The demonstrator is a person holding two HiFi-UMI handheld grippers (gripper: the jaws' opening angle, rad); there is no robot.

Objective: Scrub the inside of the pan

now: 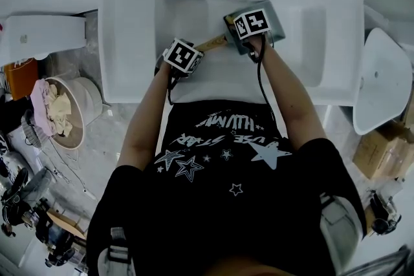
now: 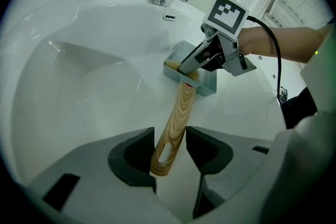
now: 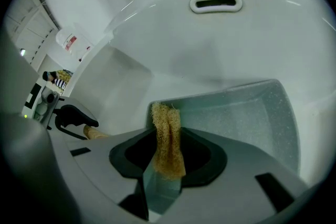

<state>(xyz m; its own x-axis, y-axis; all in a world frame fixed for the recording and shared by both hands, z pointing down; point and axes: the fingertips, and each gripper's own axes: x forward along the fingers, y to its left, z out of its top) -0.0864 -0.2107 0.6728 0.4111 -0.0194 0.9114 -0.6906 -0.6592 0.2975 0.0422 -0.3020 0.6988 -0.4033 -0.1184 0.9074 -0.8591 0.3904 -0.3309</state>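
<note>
- Head view: the pan lies in the white sink, just below the tap, in the upper middle of the frame. Its wooden handle points down-left toward the left hand-held gripper. The right hand-held gripper sits over the pan's inside. We judge everything is in place for scrubbing.
- Left gripper view: the handle's end, with its hanging hole, stands between the jaws at the bottom centre. The jaws are spread, one on each side. The handle lies against the left one, and a sliver of sink shows on the right, so we do not see a firm clamp. Steadying the pan looks unfinished to us.
- Right gripper view: the jaws are pinched on a yellow fibrous scrubber, which stands up from them at the lower centre. It is just over the near rim of the pan's grey speckled floor. We cannot tell whether it touches the floor.
- We see no suds, water or wiped streaks there. We judge the scrubbing at its very start, with most of the inside left to work.
</note>
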